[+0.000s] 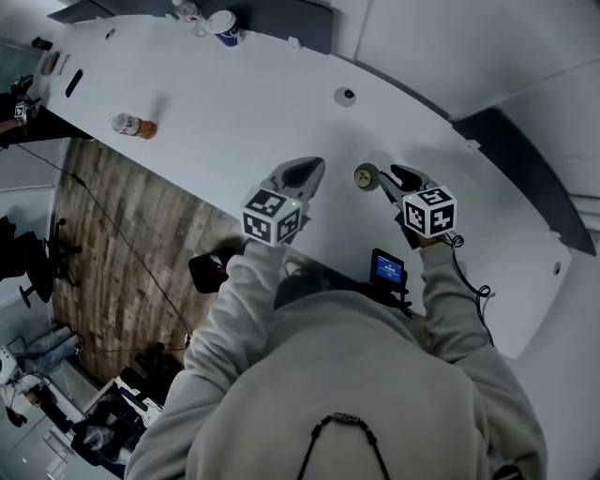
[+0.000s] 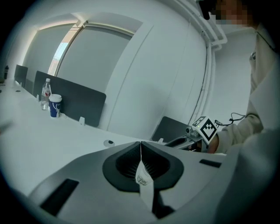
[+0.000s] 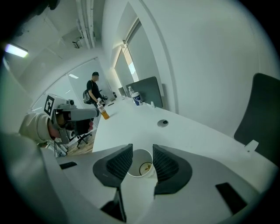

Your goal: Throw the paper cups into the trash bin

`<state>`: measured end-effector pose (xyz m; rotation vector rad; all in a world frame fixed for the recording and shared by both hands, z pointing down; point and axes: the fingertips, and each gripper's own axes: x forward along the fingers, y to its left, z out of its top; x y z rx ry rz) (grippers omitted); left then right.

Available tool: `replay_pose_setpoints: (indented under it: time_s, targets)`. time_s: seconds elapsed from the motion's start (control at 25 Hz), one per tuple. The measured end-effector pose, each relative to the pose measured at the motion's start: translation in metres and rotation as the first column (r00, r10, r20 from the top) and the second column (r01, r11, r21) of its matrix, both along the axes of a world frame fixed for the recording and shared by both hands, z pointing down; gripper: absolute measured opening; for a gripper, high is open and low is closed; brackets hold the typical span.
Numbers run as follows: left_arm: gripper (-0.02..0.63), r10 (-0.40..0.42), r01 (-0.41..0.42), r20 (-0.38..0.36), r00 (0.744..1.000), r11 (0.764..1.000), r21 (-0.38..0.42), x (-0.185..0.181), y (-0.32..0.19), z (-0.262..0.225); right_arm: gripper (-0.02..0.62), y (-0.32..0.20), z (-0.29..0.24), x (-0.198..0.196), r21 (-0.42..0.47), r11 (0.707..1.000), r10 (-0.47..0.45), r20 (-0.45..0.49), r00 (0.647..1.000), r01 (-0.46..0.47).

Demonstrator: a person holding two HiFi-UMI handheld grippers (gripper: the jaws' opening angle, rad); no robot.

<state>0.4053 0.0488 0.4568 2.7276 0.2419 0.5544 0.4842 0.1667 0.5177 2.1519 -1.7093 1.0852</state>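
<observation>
A white paper cup [image 1: 366, 176] with a yellow stain in its bottom sits between the jaws of my right gripper [image 1: 382, 178], over the white table [image 1: 244, 103]. In the right gripper view both pads touch the sides of the cup [image 3: 141, 165], whose mouth faces the camera. My left gripper [image 1: 305, 171] hovers to its left near the table's front edge. Its jaws are shut, pinching a thin white paper piece [image 2: 143, 181] with a small printed mark, seen edge-on. I cannot tell whether that piece is a flattened cup.
A blue-and-white cup [image 1: 225, 26] and a clear bottle [image 2: 45, 94] stand at the table's far end by dark partitions [image 2: 70, 100]. A bottle of orange liquid [image 1: 134, 125] lies near the left edge. A round grommet [image 1: 346, 96] sits mid-table. Wooden floor [image 1: 122, 244] lies left; a person [image 3: 92, 92] stands far off.
</observation>
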Motion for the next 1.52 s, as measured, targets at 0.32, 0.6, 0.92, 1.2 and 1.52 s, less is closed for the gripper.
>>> replay_pose_setpoints:
  time_s: [0.32,0.6,0.92,1.2,1.52]
  targets:
    - [0.005,0.037,-0.036,0.052,0.998,0.999,-0.028,0.006,0.002,0.034,0.123,-0.010,0.033,-0.004,-0.053,0.998,-0.012,0.054,0.998,0.014]
    - [0.005,0.029,-0.025,0.088,0.996,0.999,-0.045,0.001,-0.004,0.058,0.123,-0.009,0.063,-0.003,-0.104,0.995,-0.006,0.065,0.998,0.012]
    - [0.005,0.014,-0.007,0.112,0.994,0.998,-0.059,-0.005,-0.008,0.068,0.044,-0.014,0.079,-0.001,-0.191,0.981,-0.031,0.044,0.999,0.039]
    - [0.005,0.001,0.005,0.110,0.994,0.998,-0.060,-0.012,-0.011,0.068,0.041,-0.018,0.072,-0.006,-0.199,0.978,-0.062,0.016,0.998,0.064]
    - [0.005,-0.007,0.012,0.089,0.996,0.998,-0.055,-0.014,-0.007,0.057,0.040,-0.018,0.056,-0.004,-0.185,0.981,-0.066,-0.004,0.998,0.064]
